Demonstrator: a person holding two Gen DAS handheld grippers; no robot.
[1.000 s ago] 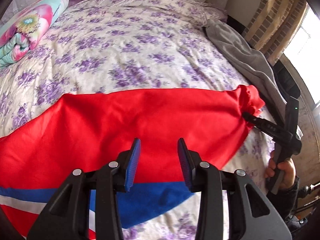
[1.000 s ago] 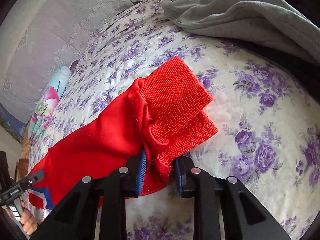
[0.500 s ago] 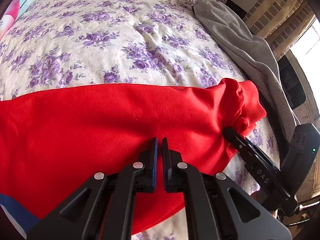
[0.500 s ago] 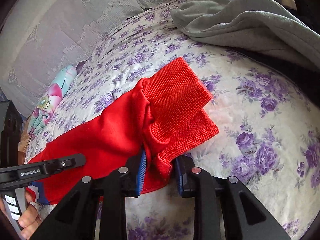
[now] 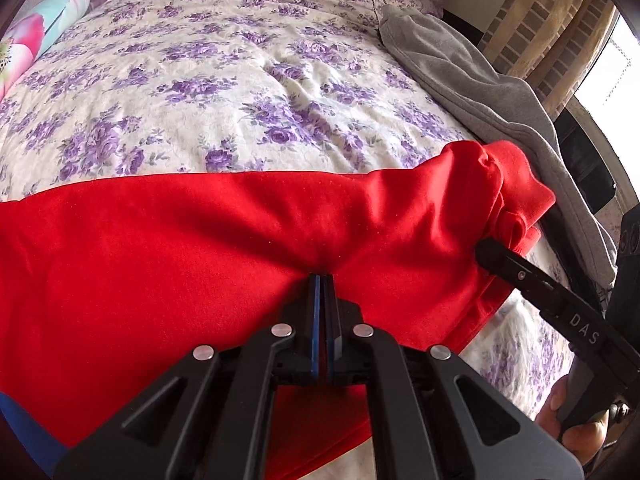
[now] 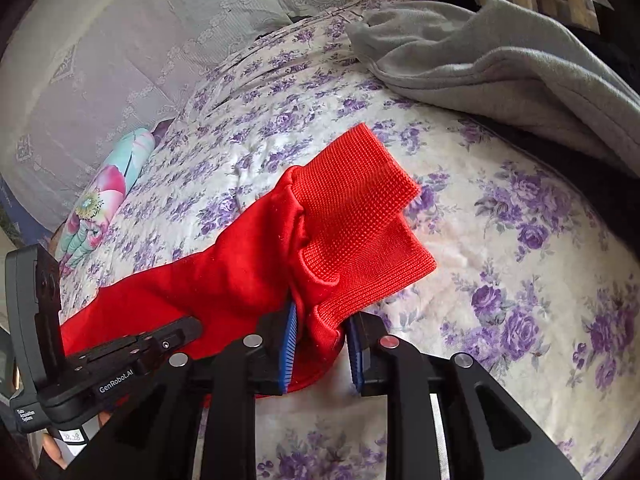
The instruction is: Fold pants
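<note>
Red pants (image 5: 200,248) lie stretched across the floral bed, with a blue band at the lower left edge (image 5: 24,420). My left gripper (image 5: 322,280) is shut on the near edge of the red leg, about midway along it. My right gripper (image 6: 322,320) is shut on the bunched fabric just below the ribbed red cuffs (image 6: 356,216), which lie one over the other. The right gripper also shows in the left wrist view (image 5: 486,250), at the cuff end. The left gripper also shows in the right wrist view (image 6: 188,326), pressed against the red fabric.
A purple-flowered bedspread (image 5: 240,80) covers the bed. A grey garment (image 5: 460,68) lies along the bed's right side, beyond the cuffs (image 6: 500,52). A colourful floral pillow (image 5: 28,44) sits at the far left. Lace pillows (image 6: 120,40) stand at the head.
My left gripper went from open above the pants to shut on the leg's near edge, moving toward the cuff end. The right gripper kept its hold near the cuffs.
</note>
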